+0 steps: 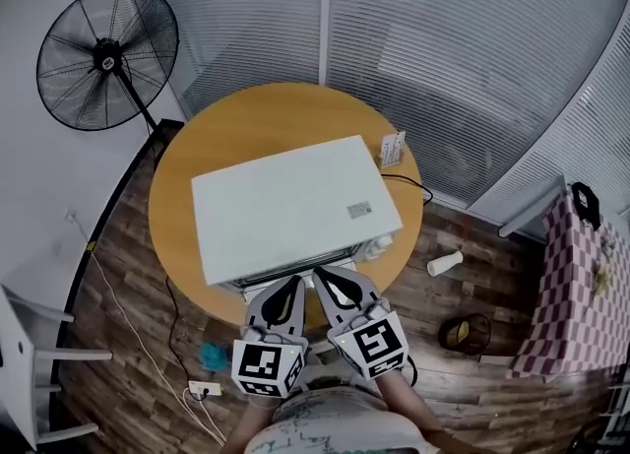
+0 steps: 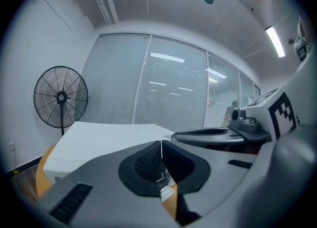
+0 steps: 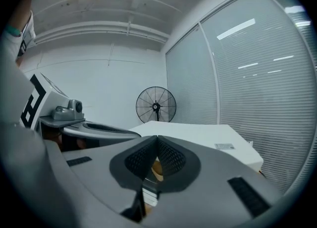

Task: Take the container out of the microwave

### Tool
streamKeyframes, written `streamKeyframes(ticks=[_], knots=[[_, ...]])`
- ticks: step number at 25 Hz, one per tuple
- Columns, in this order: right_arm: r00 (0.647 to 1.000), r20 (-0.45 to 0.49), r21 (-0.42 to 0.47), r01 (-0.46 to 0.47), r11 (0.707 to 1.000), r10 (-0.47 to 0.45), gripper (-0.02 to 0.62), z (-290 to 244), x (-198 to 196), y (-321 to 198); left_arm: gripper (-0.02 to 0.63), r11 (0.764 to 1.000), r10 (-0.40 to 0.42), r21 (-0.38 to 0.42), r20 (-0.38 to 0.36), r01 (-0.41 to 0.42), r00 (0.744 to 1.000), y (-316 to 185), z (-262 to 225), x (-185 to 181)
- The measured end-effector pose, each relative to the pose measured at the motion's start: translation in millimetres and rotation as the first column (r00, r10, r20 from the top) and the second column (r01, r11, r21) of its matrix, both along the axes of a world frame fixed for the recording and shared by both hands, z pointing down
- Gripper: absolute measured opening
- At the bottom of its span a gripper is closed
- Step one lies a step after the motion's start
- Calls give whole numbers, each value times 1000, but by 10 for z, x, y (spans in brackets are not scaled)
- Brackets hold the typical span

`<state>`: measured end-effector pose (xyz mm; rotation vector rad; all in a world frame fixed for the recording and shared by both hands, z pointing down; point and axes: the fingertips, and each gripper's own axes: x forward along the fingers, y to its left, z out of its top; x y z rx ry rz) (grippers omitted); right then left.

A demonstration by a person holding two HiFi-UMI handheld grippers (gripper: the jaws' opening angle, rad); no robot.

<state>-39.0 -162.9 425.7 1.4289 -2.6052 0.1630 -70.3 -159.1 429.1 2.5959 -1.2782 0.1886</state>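
The white microwave [image 1: 293, 208] stands on a round wooden table [image 1: 236, 122]; from above only its top shows. Its front and inside are hidden, and no container is in sight. Both grippers hover side by side at the microwave's near front edge. The left gripper [image 1: 292, 282] is shut with nothing between its jaws, and its own view [image 2: 161, 143] looks over the microwave's top [image 2: 104, 135]. Just to its right, the right gripper [image 1: 320, 272] is also shut and empty; its own view [image 3: 157, 137] shows the microwave's top [image 3: 198, 135] ahead.
A black standing fan [image 1: 106, 56] is at the far left beside the table. A small white holder [image 1: 392, 151] stands at the table's back right. On the floor lie a white bottle [image 1: 445, 263], a black basket [image 1: 465, 332] and a power strip [image 1: 204, 389]. A checked cloth [image 1: 571, 294] is at the right.
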Motion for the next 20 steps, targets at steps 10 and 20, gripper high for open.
streamKeyframes(ticks=[10, 20], knots=[[999, -11, -2, 44, 999, -44, -6, 35, 23, -183, 15, 998, -54, -27, 26, 55, 998, -123, 86, -51], [1000, -9, -42, -1, 999, 1, -6, 141, 56, -167, 16, 997, -40, -56, 83, 45, 996, -124, 309, -117]])
